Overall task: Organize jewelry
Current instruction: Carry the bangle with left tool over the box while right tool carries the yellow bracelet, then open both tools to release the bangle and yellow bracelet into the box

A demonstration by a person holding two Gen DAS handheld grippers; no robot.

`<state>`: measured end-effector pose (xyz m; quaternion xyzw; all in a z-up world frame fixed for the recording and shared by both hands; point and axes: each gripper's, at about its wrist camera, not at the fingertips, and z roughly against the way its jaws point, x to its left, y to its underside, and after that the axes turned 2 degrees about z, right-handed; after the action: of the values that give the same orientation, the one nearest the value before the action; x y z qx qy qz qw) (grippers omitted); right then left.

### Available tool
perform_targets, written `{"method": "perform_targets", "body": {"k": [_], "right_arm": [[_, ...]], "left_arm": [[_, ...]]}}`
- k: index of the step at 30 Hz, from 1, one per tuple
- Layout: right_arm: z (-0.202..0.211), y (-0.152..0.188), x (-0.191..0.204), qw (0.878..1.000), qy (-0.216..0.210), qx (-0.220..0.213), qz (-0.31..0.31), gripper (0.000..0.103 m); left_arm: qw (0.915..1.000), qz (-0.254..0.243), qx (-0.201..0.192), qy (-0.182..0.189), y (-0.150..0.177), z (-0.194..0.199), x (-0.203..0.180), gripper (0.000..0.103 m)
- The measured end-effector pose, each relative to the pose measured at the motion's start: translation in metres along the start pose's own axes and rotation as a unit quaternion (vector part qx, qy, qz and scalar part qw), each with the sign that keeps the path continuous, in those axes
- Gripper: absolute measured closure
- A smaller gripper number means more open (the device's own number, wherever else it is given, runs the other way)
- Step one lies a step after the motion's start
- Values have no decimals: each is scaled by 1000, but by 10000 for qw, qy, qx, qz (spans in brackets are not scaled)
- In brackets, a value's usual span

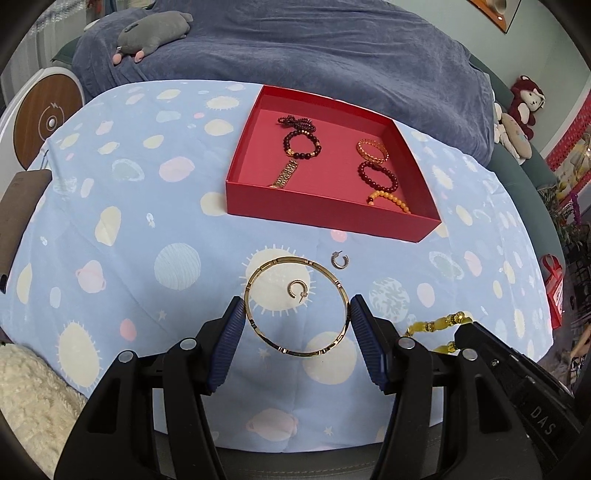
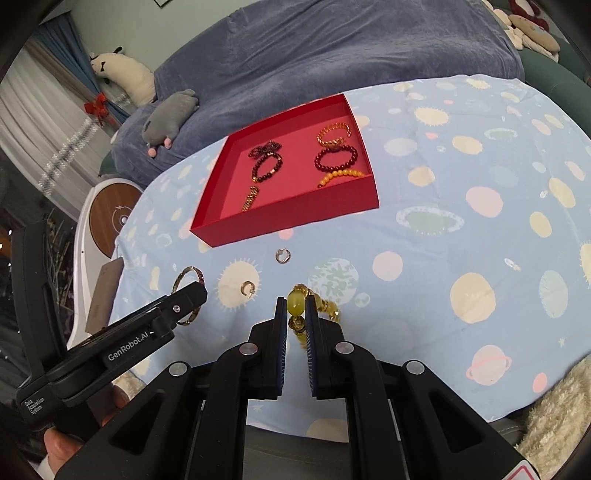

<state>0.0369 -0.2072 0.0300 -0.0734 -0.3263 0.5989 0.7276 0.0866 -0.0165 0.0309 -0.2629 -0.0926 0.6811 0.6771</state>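
Note:
My left gripper [image 1: 296, 310] is shut on a thin gold bangle [image 1: 301, 352], its pads [image 1: 232, 332] pressing the ring's two sides above the cloth. My right gripper [image 2: 295, 308] is shut on a yellow bead bracelet [image 2: 296, 308]; the beads also show in the left wrist view [image 1: 441, 322]. Two small hoop earrings lie on the cloth: a gold one [image 1: 297, 290] seen inside the bangle, a silver one [image 1: 338, 259] nearer the box. The red open box [image 1: 332, 216] holds several bracelets, dark red beads [image 1: 378, 177], orange beads [image 1: 389, 201] and a gold watch band [image 1: 285, 177].
The table carries a light blue planet-print cloth [image 1: 129, 229]. Behind it is a blue-covered sofa [image 1: 314, 44] with a grey plush toy [image 1: 151, 31]. A white round device [image 1: 44, 118] stands at left. A fluffy cream cushion [image 1: 33, 398] lies at the near left edge.

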Motion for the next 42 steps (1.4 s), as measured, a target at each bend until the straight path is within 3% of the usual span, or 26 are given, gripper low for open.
{"method": "perform_targets", "body": {"k": [10,18,25,30,42], "right_arm": [[14,-12,4,9998,-24,-190,56,94],[10,-76,16,9982,-182,-549,145,94],[-21,-135,36,9967,-208,-720,326,94],[-53,-158,42,9972,-247,-630,317,94],[-116,-164,28,9996,-42,-188,196,94]], "left_arm": [[10000,-13,-51,68,-12,12,1,47],[9996,-70,-258,109,-62,3,-9,47],[9992,-151,-367,39,-110,-23,-19,47],[9996,-112,-260,-41,-134,-50,-15,47],[9996,-179,27,-222,-147,-99,-13,47]]}}
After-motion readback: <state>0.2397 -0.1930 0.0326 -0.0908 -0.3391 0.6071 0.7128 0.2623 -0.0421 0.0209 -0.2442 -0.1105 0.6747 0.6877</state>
